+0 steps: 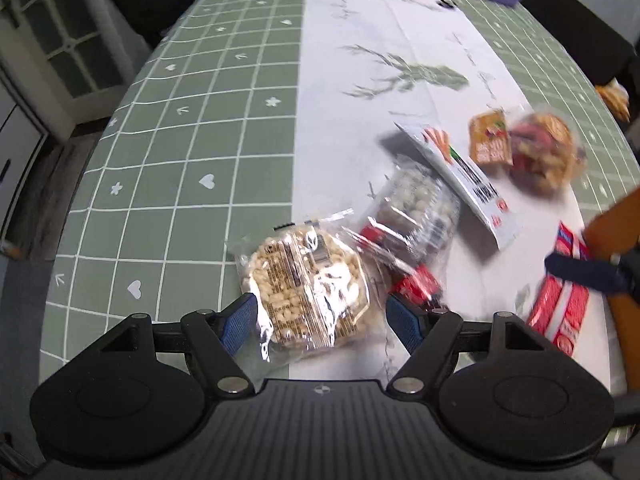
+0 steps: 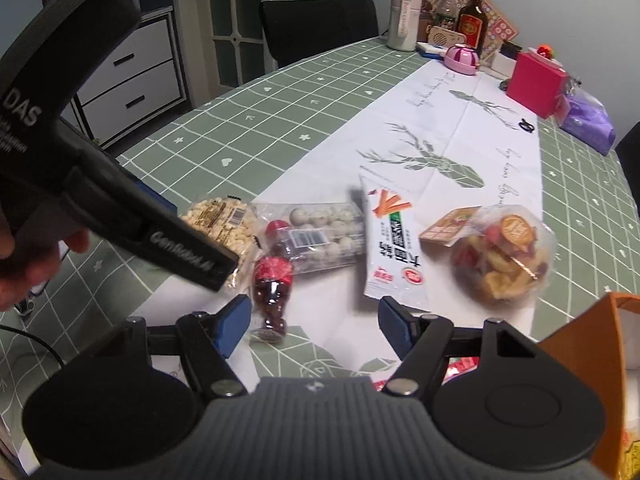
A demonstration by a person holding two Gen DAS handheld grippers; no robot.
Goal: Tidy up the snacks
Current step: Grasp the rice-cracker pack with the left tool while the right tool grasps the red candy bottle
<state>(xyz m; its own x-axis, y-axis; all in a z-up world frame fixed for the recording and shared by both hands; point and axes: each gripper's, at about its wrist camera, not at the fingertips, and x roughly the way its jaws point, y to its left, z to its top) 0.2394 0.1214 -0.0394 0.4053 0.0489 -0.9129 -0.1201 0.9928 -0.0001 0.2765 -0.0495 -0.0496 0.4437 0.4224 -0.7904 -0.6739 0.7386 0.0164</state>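
Note:
My left gripper (image 1: 322, 320) is open and points down at a clear pack of puffed rice cakes (image 1: 304, 284), which lies between its blue fingers (image 1: 240, 320); the pads do not press it. Beside it lie a red bottle-shaped sweet pack (image 2: 272, 292), a clear tray of white balls (image 2: 320, 228), a white carrot-stick bag (image 2: 394, 240), a small orange sachet (image 2: 448, 226) and a bag of fruit chips (image 2: 500, 252). My right gripper (image 2: 313, 326) is open over bare cloth, with the red pack just beyond its left finger. A red box (image 1: 560, 304) lies at the right.
An orange carton (image 2: 592, 352) stands at the near right. At the table's far end are bottles (image 2: 404, 12), a pink box (image 2: 538, 84) and a purple pack (image 2: 588, 120). A black chair (image 2: 320, 28) and white drawers (image 2: 128, 88) stand beyond the green checked tablecloth (image 1: 180, 140).

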